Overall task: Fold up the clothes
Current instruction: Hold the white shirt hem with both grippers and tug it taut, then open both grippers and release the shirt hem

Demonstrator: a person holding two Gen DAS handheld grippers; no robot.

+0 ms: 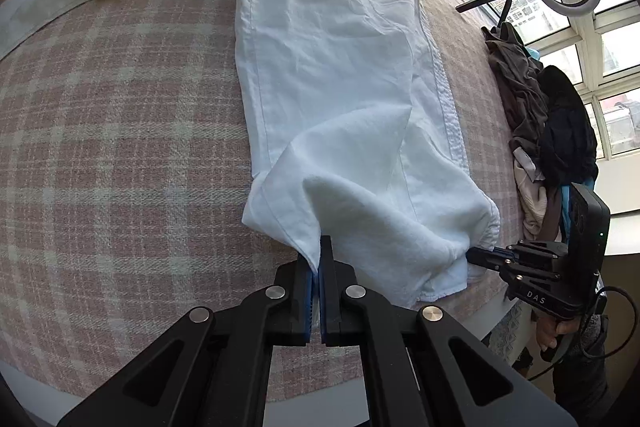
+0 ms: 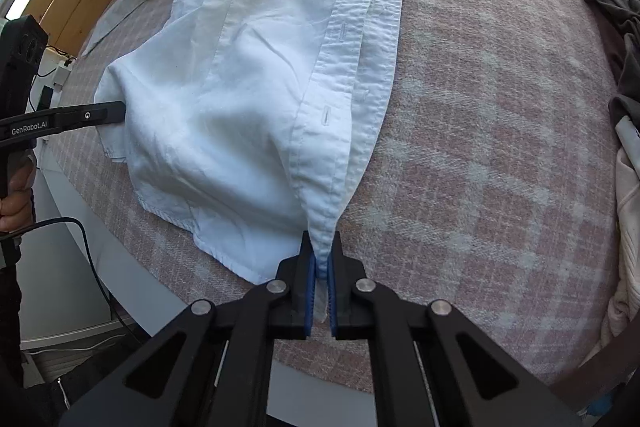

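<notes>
The left gripper [image 1: 319,267] pinches the hem corner of the white shirt [image 1: 328,67], which lies on the pink plaid bedcover [image 1: 120,107]. The right gripper [image 2: 320,267] clamps the buttonhole placket's bottom end; a clothes pile [image 1: 548,123] sits at the far right.

We observe bright daylight entering through the windows [image 1: 580,11], which are overexposed at the upper right of the left wrist view. The white shirt [image 1: 332,67] reads cool with soft fold shadows. Fisheye distortion curves the bed [image 2: 480,147]; corners vignette dark. Focus is sharp.
</notes>
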